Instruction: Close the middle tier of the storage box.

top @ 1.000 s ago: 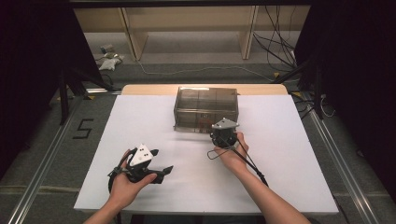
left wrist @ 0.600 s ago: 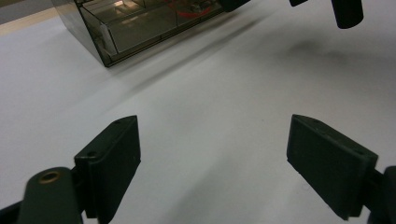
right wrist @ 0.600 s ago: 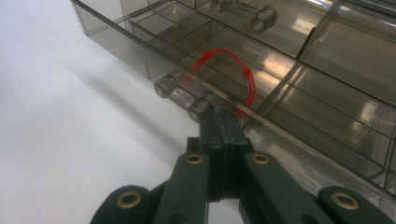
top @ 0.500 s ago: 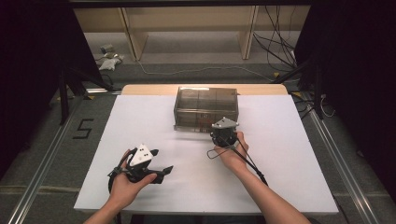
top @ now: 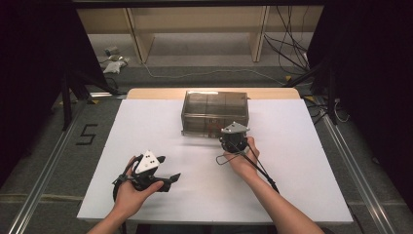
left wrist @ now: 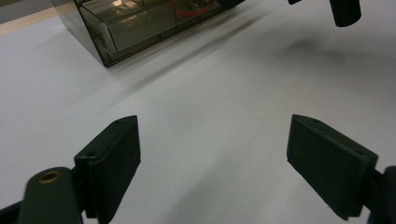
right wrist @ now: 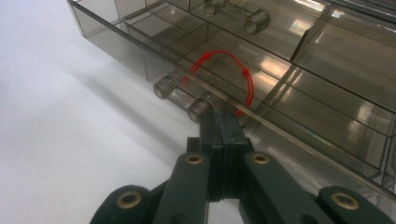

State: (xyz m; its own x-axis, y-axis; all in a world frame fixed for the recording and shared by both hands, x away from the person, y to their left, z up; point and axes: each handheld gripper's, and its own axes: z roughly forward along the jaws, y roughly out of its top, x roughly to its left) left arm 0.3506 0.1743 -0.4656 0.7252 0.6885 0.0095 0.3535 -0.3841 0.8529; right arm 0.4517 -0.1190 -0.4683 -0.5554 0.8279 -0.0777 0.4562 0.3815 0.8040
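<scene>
Smoky translucent plastic forms the organizer box [top: 215, 113], which sits on the white table [top: 302, 161] near its far edge, about midway between the left and right edges. A red cord loop [right wrist: 227, 74] hangs at the box's near wall, arching up from beside a clear cylindrical handle [right wrist: 180, 96] on that wall. The right gripper [right wrist: 222, 122] is at the box's near wall, its jaws pressed together with their tips right at the lower end of the red loop; whether the cord is actually pinched between them cannot be told, since the tips cover that spot. In the right gripper view the handle lies just to the left of the jaw tips and the loop curves above them, with the box's divided compartments spreading beyond. From the high view the right gripper [top: 233, 138] sits just at the near side of the box, the hand [top: 242, 158] behind it on the table. The left gripper [top: 155, 171] is held well apart from the box, close to the table's near-left corner, its jaws spread wide with nothing between them; in the left gripper view the white tabletop lies between the two jaws and the box [left wrist: 140, 25] stands far off at the upper left.
</scene>
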